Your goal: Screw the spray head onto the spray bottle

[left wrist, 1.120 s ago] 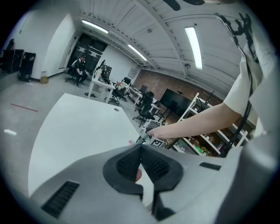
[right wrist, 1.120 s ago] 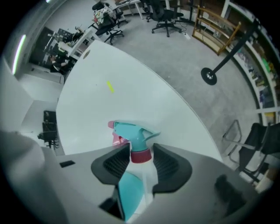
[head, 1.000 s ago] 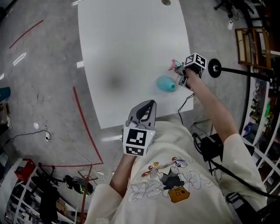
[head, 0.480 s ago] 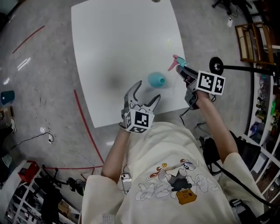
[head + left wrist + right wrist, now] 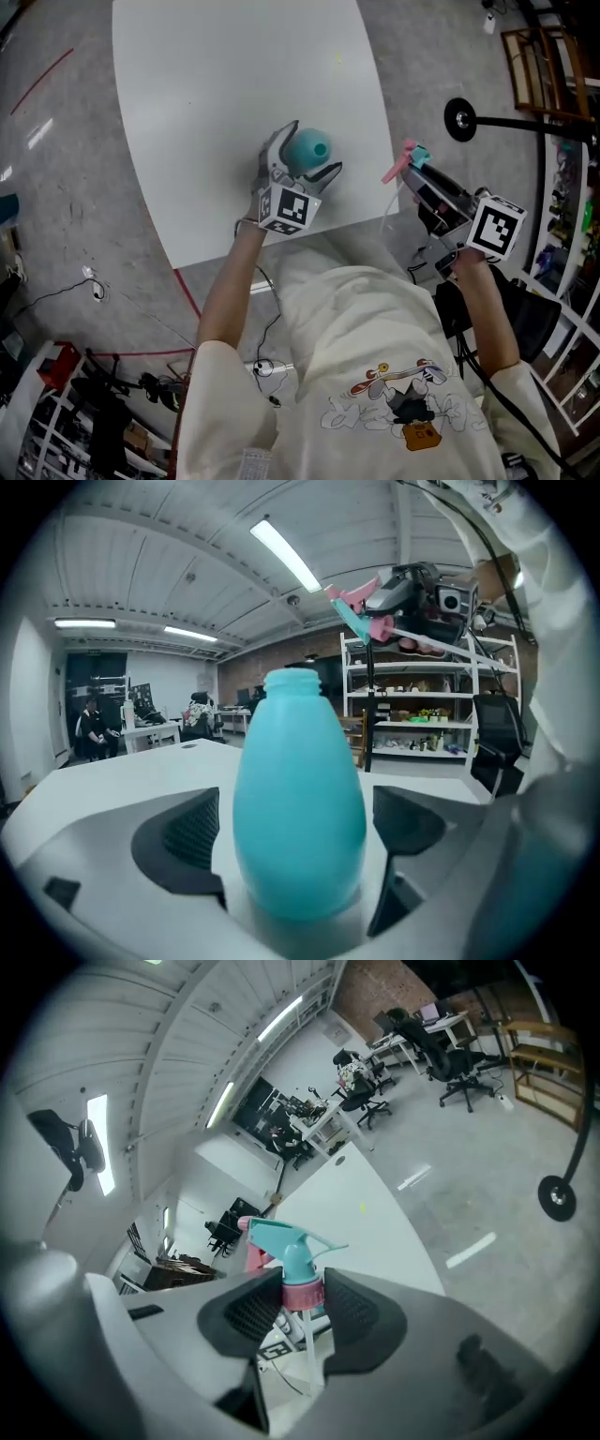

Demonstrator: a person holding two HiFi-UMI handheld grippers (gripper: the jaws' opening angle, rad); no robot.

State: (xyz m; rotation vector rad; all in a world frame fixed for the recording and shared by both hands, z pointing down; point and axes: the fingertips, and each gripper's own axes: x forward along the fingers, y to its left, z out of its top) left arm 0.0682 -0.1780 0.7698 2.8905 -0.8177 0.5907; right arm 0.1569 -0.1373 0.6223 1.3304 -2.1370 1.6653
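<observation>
One bottle, one spray head, two grippers, one table.
Teal bottle (image 5: pixel 306 150) stands upright on the table (image 5: pixel 216 84) near its front edge, neck uncapped; left gripper (image 5: pixel 314 150) has just been opening, jaws spread wide either side of the bottle, pads clear of it; right gripper (image 5: pixel 424 176) is off the table's right edge, clenched on the spray head (image 5: pixel 409 159) at its pink collar; head and bottle well apart.

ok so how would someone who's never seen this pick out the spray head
Start at the white table; just off its right edge, the right gripper is shut on the spray head. It is the only two-coloured piece: teal nozzle, pink trigger and collar, clear tube, unlike the plain teal bottle.
</observation>
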